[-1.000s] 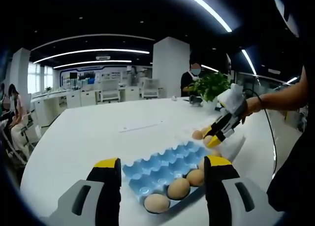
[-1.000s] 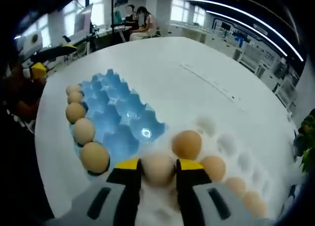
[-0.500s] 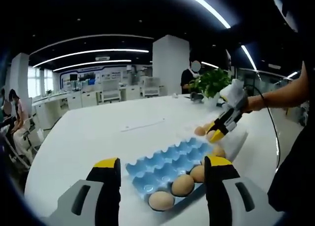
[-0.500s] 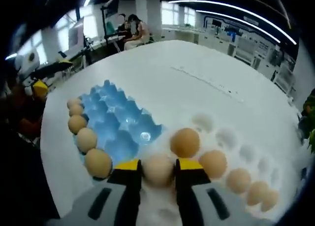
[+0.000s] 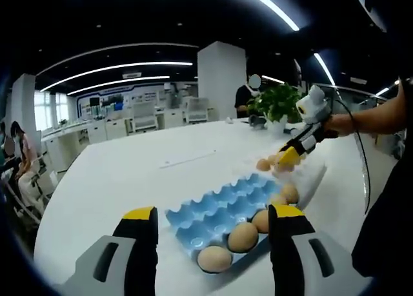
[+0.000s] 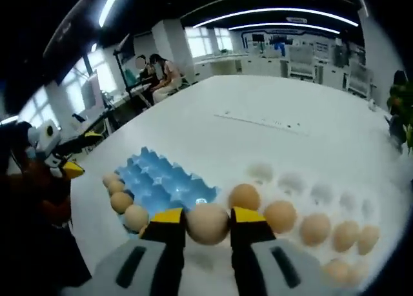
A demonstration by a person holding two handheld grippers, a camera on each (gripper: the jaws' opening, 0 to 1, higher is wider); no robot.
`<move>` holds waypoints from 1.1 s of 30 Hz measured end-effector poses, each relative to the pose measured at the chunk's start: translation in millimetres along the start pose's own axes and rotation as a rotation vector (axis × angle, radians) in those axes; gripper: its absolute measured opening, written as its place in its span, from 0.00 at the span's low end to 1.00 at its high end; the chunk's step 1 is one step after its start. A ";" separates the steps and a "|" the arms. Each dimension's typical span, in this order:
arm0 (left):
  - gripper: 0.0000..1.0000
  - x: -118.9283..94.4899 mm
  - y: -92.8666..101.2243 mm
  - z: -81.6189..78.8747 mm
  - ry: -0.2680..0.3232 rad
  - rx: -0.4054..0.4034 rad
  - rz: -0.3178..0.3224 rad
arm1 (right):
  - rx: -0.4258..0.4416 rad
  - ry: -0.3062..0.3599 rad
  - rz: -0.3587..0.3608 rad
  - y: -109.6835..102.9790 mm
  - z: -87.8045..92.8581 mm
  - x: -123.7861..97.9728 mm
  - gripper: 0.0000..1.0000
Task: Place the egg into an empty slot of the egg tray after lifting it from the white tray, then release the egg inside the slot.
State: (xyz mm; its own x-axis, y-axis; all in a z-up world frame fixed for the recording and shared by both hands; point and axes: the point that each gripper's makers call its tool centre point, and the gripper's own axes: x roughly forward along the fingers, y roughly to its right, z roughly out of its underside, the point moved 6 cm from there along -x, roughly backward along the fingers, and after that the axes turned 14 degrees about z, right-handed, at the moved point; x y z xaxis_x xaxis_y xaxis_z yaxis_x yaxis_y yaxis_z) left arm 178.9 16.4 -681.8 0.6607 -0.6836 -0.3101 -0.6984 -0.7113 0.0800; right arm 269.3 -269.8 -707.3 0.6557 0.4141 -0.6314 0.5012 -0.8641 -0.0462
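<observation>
In the right gripper view my right gripper point(image 6: 208, 222) is shut on a pale brown egg point(image 6: 207, 224), held above the white tray point(image 6: 293, 184). Several more eggs point(image 6: 281, 216) sit in the white tray's slots. Left of it lies the blue egg tray point(image 6: 161, 180), with a row of eggs point(image 6: 120, 201) along its near edge and its other slots bare. In the left gripper view my left gripper point(image 5: 213, 220) is open over the table before the blue egg tray point(image 5: 226, 206). The right gripper point(image 5: 292, 157) shows further back, raised over the white tray point(image 5: 310, 180).
Both trays rest on a large white table point(image 5: 129, 180). A potted plant point(image 5: 277, 109) stands at its far end. A person point(image 5: 248, 96) stands behind it, and others sit at desks point(image 6: 161, 73) beyond the table. A thin white strip point(image 6: 258, 120) lies mid-table.
My right gripper has risen with the egg, lifting it out of the white tray. The left gripper stays open and nearly still.
</observation>
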 end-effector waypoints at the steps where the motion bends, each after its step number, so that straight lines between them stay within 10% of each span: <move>1: 0.69 0.2 -0.1 0.2 0.001 -0.002 0.001 | 0.002 0.001 -0.002 -0.6 -0.9 0.6 0.26; 33: 0.69 -0.1 -3.7 5.6 -0.010 0.001 -0.006 | -0.128 0.048 -0.308 -137.1 -46.3 66.4 0.26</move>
State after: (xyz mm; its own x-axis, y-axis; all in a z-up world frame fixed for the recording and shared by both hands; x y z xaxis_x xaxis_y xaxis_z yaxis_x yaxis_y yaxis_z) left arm 179.8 20.0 -687.4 0.6620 -0.6778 -0.3200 -0.6949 -0.7150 0.0768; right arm 270.3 -110.6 -707.1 0.4863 0.6658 -0.5659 0.7451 -0.6543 -0.1295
